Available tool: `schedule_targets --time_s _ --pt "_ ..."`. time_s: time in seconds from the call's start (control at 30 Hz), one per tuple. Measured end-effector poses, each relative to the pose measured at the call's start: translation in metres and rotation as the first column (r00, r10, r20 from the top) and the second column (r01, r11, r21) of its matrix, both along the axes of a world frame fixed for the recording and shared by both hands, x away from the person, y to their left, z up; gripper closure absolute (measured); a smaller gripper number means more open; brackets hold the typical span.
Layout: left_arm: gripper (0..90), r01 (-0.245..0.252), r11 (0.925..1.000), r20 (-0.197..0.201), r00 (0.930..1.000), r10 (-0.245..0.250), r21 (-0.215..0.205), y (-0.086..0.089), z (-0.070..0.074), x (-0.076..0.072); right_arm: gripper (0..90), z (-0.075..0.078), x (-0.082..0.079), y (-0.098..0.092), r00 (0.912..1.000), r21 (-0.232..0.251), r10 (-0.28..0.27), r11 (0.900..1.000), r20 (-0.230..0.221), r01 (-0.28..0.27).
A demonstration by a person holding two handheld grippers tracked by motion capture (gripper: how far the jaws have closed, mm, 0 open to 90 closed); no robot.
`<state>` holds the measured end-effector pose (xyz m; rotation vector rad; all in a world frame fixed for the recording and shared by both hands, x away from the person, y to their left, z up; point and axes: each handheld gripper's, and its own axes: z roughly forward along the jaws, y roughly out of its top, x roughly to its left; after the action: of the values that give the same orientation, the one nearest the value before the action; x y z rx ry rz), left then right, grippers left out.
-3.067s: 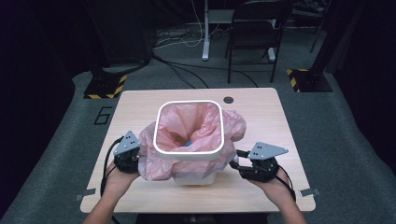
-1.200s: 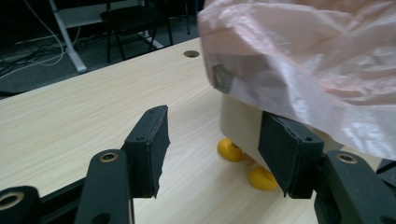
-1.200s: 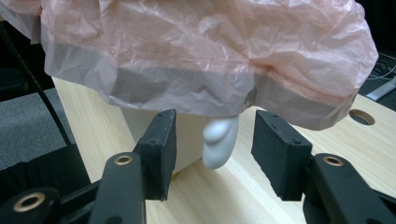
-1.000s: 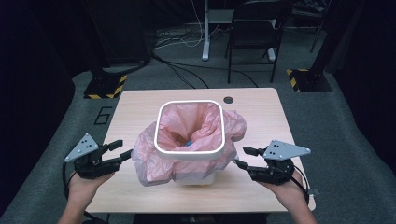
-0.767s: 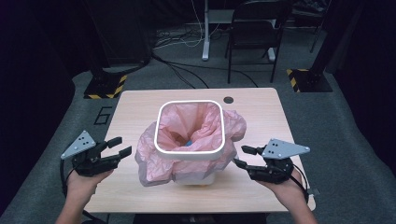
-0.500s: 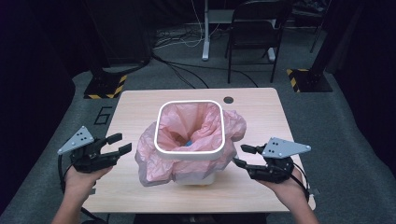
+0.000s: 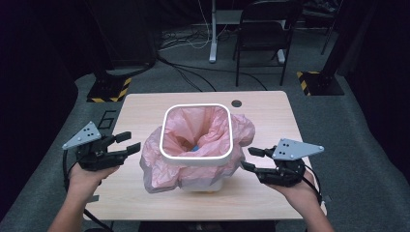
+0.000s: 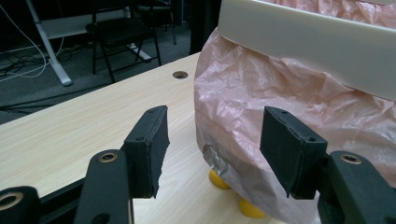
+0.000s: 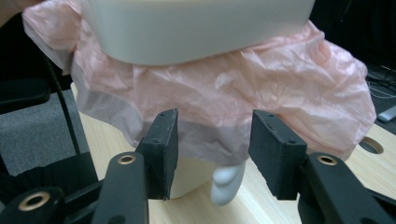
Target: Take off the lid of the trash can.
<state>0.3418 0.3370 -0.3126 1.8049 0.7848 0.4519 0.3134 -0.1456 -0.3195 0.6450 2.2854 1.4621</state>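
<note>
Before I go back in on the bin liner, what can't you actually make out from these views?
- Blue item at the bottom of the bin: high view, mostly hidden by folds of the pink liner; too small to identify.
- Yellow pieces under the bin: left gripper view, half covered by overhanging liner.
- White piece at the bin's base: right gripper view, top hidden by liner.
- Bin walls: draped liner covers them in every view.

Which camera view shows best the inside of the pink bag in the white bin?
The high view: it looks down through the white rim into the pink bag, with something blue at the bottom. The left and right gripper views show the bag's crumpled outside hanging below the rim.
</note>
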Motion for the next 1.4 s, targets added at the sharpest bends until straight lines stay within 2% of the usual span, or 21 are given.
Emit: schedule_targets --time_s 0.3,0.7,0.9,1.0,1.1,1.4 --pt "43.1 0.030 0.9996 0.007 0.9995 -0.030 0.001 -0.006 0.012 0.008 49.2 0.012 -0.002 0.001 0.9996 0.014 0.027 1.000 0.008 -0.027" --pt "46.5 0.068 0.9975 0.001 0.9977 -0.068 -0.017 -0.013 0.027 0.018 52.8 0.029 -0.003 0.009 0.9956 0.015 0.093 0.996 0.012 -0.093" --pt "46.7 0.085 0.9963 0.002 0.9964 -0.085 -0.007 -0.020 0.032 0.023 52.7 0.034 -0.003 0.011 0.9941 0.017 0.108 0.994 0.012 -0.108" --pt "47.4 0.091 0.9958 0.006 0.9958 -0.091 0.000 -0.022 0.034 0.026 54.0 0.037 -0.003 0.012 0.9925 0.017 0.122 0.992 0.010 -0.122" --pt "47.5 0.093 0.9956 0.012 0.9956 -0.093 0.002 -0.025 0.038 0.029 54.3 0.040 -0.001 0.013 0.9899 0.023 0.141 0.990 -0.012 -0.141" --pt "48.1 0.103 0.9947 0.033 0.9942 -0.103 0.003 -0.032 0.046 0.040 58.9 0.051 -0.001 0.016 0.9848 0.033 0.173 0.984 0.009 -0.174"
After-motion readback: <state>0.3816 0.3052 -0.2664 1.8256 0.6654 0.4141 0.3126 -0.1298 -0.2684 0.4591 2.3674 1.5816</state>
